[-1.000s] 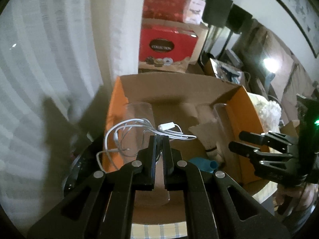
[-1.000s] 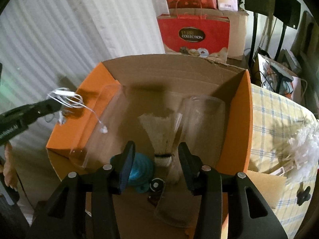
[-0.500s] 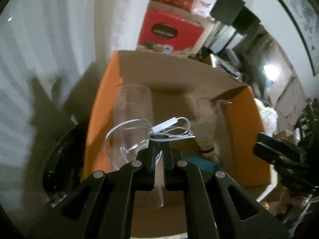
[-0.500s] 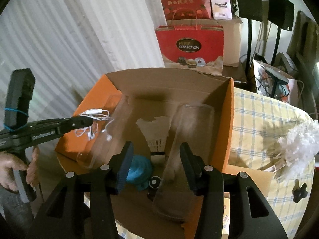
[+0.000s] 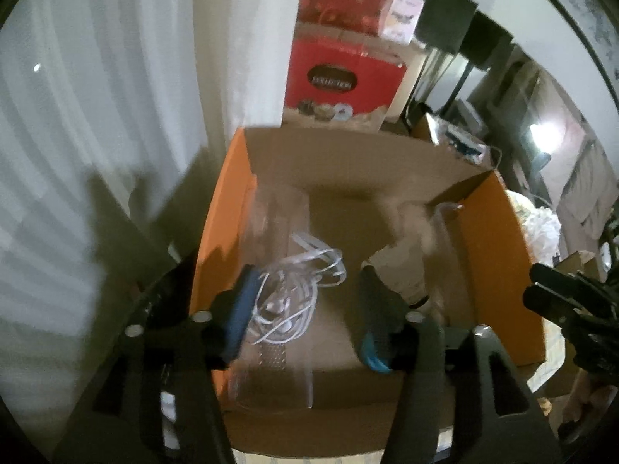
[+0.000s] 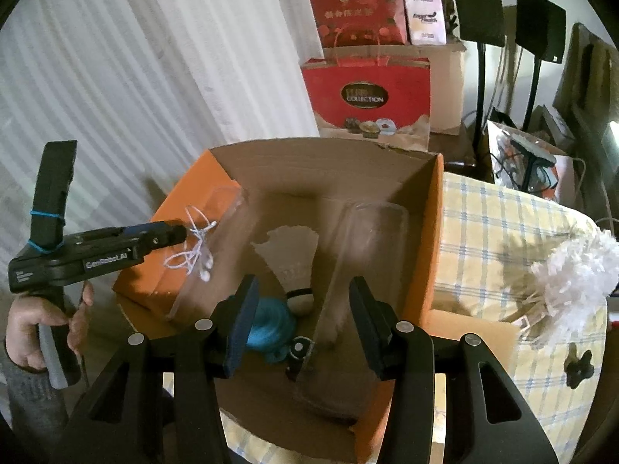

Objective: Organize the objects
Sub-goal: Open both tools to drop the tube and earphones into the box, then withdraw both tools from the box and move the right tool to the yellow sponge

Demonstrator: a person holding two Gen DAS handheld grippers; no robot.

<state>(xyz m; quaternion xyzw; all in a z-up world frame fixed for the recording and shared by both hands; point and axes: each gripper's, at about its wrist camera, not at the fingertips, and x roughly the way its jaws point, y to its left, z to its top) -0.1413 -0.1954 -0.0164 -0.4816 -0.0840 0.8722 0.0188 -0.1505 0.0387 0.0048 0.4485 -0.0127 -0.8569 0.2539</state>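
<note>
An orange cardboard box (image 6: 429,232) stands on a checked tablecloth; it also shows in the left wrist view (image 5: 503,255). Inside it lie two clear plastic pieces, a white shuttlecock (image 6: 296,255), a blue object (image 6: 271,328) and a small black part. My left gripper (image 5: 305,309) is open over the box's left side, seen from the side in the right wrist view (image 6: 182,234). A tangled white earphone cable (image 5: 298,294) sits between and just below its fingers (image 6: 193,259), over the left clear piece. My right gripper (image 6: 301,309) is open and empty at the box's near edge.
Red gift bags (image 6: 367,92) and a cardboard carton stand behind the box. White curtain (image 6: 154,77) hangs at the left. A white fluffy duster (image 6: 572,270) and a black knob (image 6: 578,363) lie on the tablecloth at the right. Black stands rise at the back right.
My left gripper was shut on the earphone cable and has opened; the cable has dropped lower over the box's left side. My right gripper has drawn back a little.
</note>
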